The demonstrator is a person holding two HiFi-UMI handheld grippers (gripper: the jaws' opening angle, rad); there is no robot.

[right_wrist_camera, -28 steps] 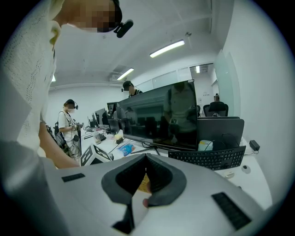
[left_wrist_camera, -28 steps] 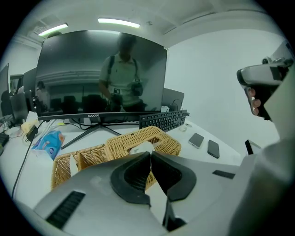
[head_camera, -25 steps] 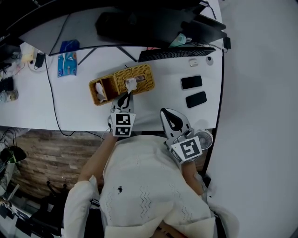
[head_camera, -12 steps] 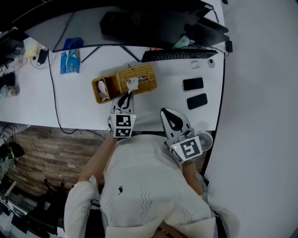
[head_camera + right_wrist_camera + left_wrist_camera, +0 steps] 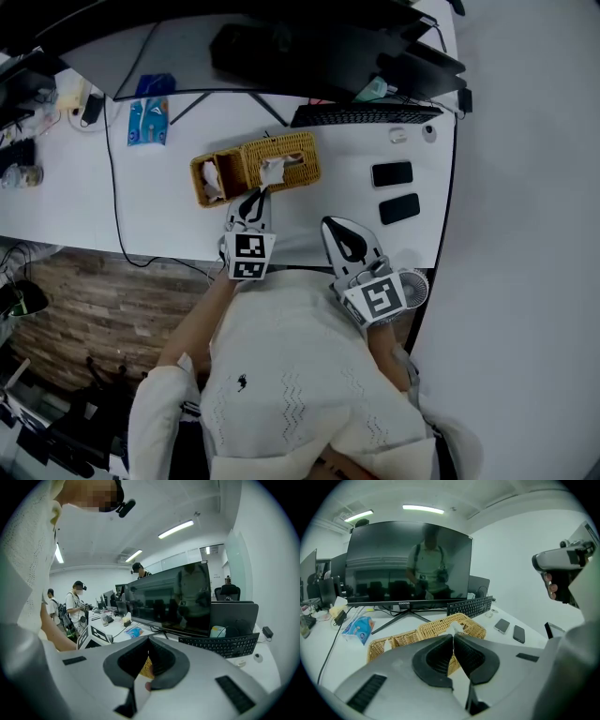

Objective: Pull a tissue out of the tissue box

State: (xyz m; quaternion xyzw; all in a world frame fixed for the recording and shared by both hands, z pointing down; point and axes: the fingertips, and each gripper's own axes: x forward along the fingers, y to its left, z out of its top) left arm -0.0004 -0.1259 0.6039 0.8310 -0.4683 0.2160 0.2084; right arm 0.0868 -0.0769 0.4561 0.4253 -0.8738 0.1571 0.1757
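Head view shows nothing has moved: left gripper [image 5: 253,195] and right gripper [image 5: 337,228] stay clenched empty near the desk's [image 5: 169,211] front edge, and the tissue [image 5: 271,172] still pokes untouched from the mid-desk tissue box [image 5: 292,157].

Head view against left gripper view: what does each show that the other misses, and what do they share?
Only the head view: the right gripper, and the left gripper from above, its tip just short of the tissue. Only the left gripper view: its fingers pressed together with nothing between them, and the monitor's screen face. Both: the wicker tissue box, the keyboard and two phones.
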